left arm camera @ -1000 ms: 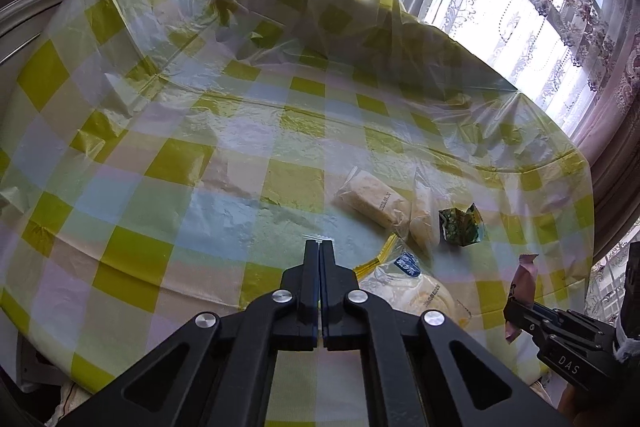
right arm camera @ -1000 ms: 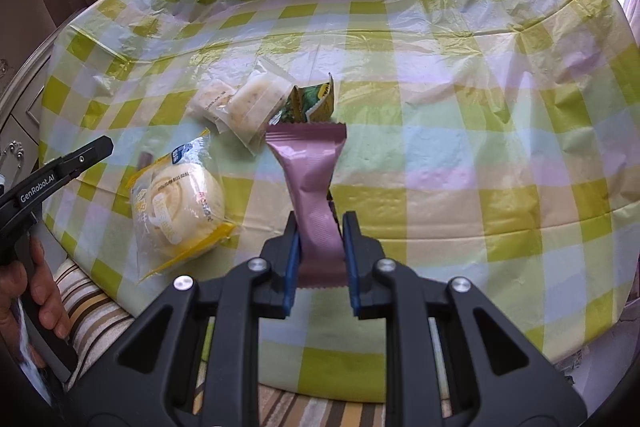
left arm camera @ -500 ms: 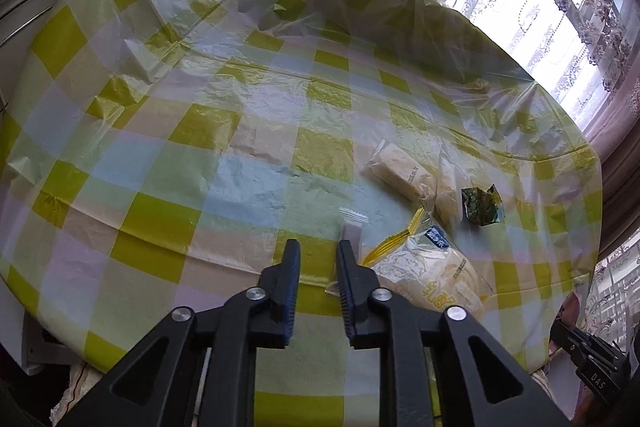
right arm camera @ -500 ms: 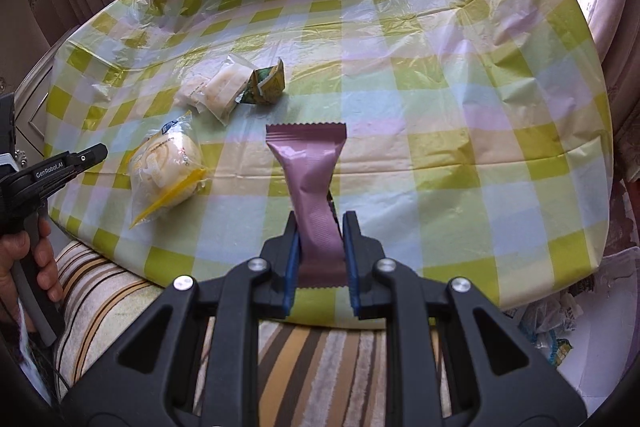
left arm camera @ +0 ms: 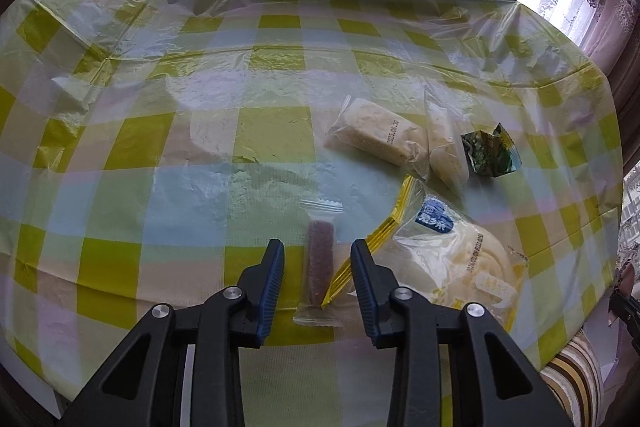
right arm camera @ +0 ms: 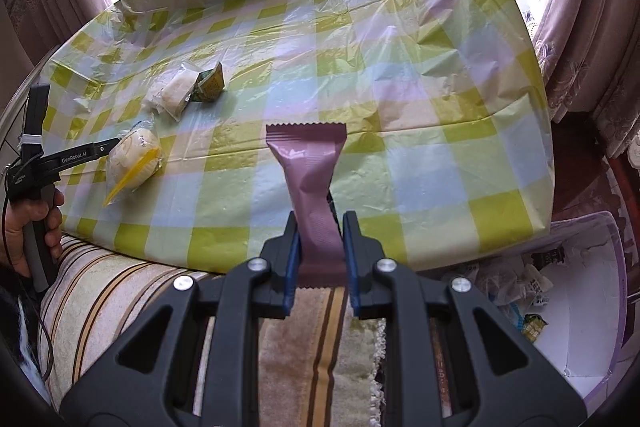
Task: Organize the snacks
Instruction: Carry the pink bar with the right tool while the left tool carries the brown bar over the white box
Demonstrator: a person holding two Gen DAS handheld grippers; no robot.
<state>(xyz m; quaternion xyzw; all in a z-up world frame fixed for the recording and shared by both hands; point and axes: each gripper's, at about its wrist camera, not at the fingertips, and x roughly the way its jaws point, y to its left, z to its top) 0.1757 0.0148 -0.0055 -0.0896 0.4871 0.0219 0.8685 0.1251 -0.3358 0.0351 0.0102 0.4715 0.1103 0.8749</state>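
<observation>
A small clear-wrapped reddish bar [left arm camera: 321, 239] lies on the checked tablecloth [left arm camera: 160, 131]. My left gripper [left arm camera: 318, 251] straddles it, jaws closing, pads clear of the wrapper. A bagged bun with a yellow strip [left arm camera: 452, 263] sits just right of it and also shows in the right wrist view [right arm camera: 134, 157]. Beyond lie two clear cake packets [left arm camera: 380, 137] and a green packet [left arm camera: 488, 153]. My right gripper [right arm camera: 320, 227] is shut on a pink snack packet [right arm camera: 310, 167], held over the table's near edge.
A white bin with a purple rim [right arm camera: 622, 287] stands low at the right of the table and holds several snack packets. A striped sofa cushion [right arm camera: 120, 291] lies below the table edge. Curtains hang behind and to both sides.
My left gripper went from shut to open and sank over the small bar. My right gripper carried the pink packet back and right, past the table edge, and the bin came into view.
</observation>
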